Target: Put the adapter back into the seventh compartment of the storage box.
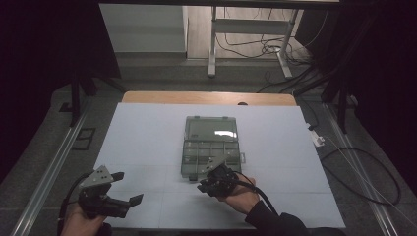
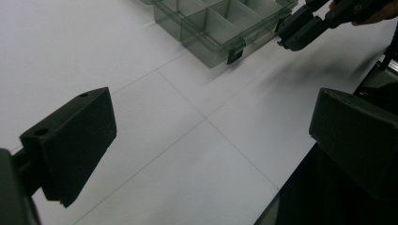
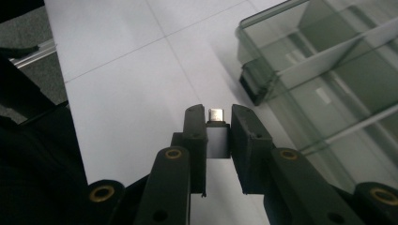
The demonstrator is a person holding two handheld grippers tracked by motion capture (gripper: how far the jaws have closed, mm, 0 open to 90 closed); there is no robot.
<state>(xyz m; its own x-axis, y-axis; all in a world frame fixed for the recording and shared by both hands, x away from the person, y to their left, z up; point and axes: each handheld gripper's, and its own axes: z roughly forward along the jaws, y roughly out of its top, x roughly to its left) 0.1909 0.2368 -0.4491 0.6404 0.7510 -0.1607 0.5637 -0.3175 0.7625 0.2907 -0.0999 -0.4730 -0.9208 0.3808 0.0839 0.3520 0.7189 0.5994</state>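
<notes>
Your right gripper clenched a small grey adapter with a metal plug, seemingly USB-C, beside the clear compartmented plastic box. Your left gripper hung released. Next you needed to carry it over a compartment.

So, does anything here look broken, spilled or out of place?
Nothing stands out. The clear compartment box sits open and square on the white mat, and the right gripper pinches a small adapter neatly beside it.
</notes>
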